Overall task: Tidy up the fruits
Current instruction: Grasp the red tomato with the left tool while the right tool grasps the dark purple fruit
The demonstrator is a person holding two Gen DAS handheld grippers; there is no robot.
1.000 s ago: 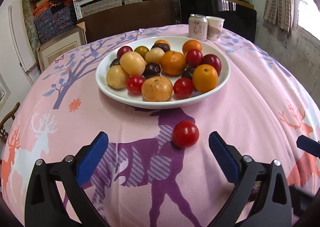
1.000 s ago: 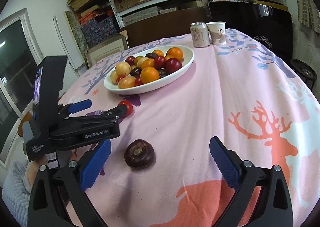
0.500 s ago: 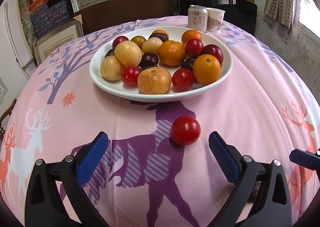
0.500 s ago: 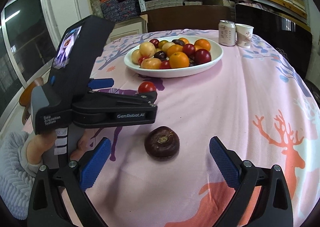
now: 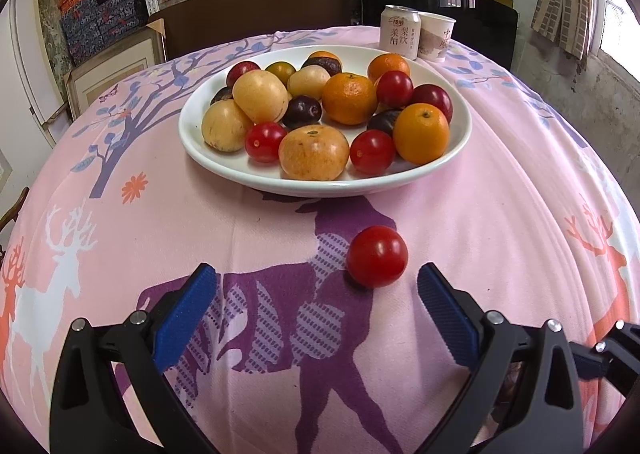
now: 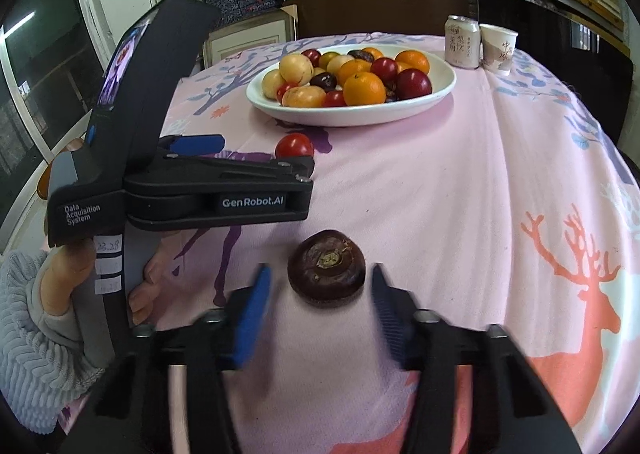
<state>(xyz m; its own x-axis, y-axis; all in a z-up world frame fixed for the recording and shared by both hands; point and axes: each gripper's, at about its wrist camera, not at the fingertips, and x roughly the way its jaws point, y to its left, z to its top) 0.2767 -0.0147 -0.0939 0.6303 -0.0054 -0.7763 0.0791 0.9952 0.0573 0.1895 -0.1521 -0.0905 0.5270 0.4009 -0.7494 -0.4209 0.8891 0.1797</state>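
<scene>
A white plate (image 5: 320,187) holds several oranges, tomatoes, plums and yellow fruits. A loose red tomato (image 5: 377,256) lies on the pink cloth in front of it, just ahead of my open left gripper (image 5: 316,286) and nearer its right finger. In the right wrist view a dark brown round fruit (image 6: 326,268) lies on the cloth between the blue pads of my right gripper (image 6: 322,279). Its jaws are closing and blurred, with narrow gaps still showing on both sides of the fruit. The left gripper (image 6: 264,154) stands to the left, held by a hand in a grey sleeve.
A drink can (image 5: 399,30) and a paper cup (image 5: 437,36) stand behind the plate at the table's far edge. Shelves with boxes and a dark chair back lie beyond. The cloth to the right carries only printed deer.
The right gripper's jaws have narrowed from wide apart to close around the dark fruit, and it has drawn nearer to it. The left gripper has barely shifted and stays open.
</scene>
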